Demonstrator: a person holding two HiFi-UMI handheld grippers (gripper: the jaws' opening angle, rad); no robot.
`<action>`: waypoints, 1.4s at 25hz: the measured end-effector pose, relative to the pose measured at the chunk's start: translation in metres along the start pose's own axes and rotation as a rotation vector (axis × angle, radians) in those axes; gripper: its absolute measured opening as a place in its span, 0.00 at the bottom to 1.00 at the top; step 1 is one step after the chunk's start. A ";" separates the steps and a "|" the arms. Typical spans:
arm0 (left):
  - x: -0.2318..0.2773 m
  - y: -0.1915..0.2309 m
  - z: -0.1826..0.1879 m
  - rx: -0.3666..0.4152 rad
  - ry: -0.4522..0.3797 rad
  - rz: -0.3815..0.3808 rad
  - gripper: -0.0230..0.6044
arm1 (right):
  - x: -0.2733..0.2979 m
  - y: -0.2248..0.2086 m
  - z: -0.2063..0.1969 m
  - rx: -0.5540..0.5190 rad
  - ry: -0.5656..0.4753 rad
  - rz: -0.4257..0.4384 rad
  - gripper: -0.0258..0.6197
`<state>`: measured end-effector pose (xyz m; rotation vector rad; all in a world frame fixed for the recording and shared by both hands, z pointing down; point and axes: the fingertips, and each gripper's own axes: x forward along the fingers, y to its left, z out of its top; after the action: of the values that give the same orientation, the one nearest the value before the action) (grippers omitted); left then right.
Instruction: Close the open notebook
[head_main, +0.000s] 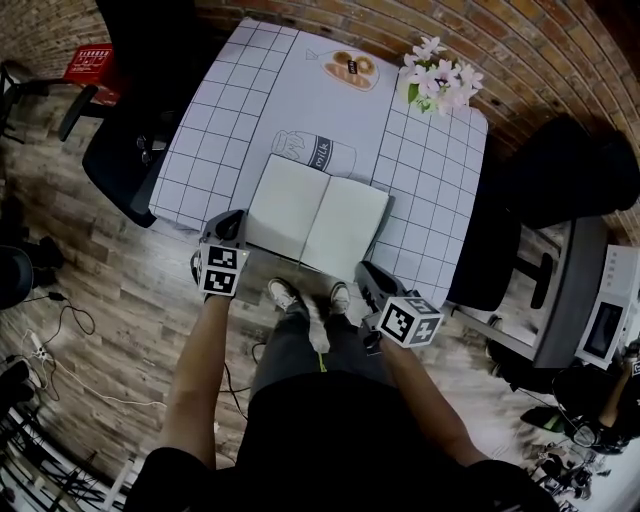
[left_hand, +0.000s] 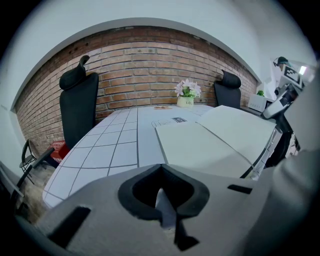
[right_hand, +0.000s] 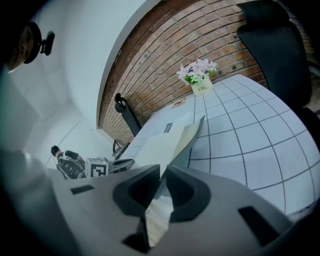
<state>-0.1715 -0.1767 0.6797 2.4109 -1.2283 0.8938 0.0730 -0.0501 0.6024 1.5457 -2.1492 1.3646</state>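
The open notebook (head_main: 315, 215) lies with blank white pages up near the front edge of the checked table (head_main: 430, 200). My left gripper (head_main: 236, 222) sits at its near-left corner; in the left gripper view its jaws (left_hand: 160, 167) are closed on a thin white sliver there, beside the left page (left_hand: 200, 145). My right gripper (head_main: 366, 273) is at the near-right corner. In the right gripper view its jaws (right_hand: 161, 172) pinch the edge of the right side of the notebook (right_hand: 165, 137), which rises tilted off the table.
A pot of pink flowers (head_main: 437, 82) stands at the table's far right corner. Black office chairs flank the table at left (head_main: 130, 150) and right (head_main: 560, 170). A grey desk with a device (head_main: 600, 320) is at far right. Cables lie on the wooden floor at left.
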 end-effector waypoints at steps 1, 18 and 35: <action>0.000 0.000 0.000 -0.001 -0.002 -0.001 0.08 | 0.000 0.003 0.002 -0.007 -0.003 0.005 0.12; 0.002 0.000 -0.005 -0.011 -0.007 -0.002 0.08 | 0.004 0.061 0.028 -0.105 -0.054 0.103 0.13; 0.003 -0.001 -0.007 -0.011 -0.009 -0.010 0.08 | 0.021 0.111 0.036 -0.222 -0.050 0.202 0.14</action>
<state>-0.1719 -0.1746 0.6871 2.4135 -1.2197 0.8718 -0.0142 -0.0858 0.5311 1.3246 -2.4474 1.1023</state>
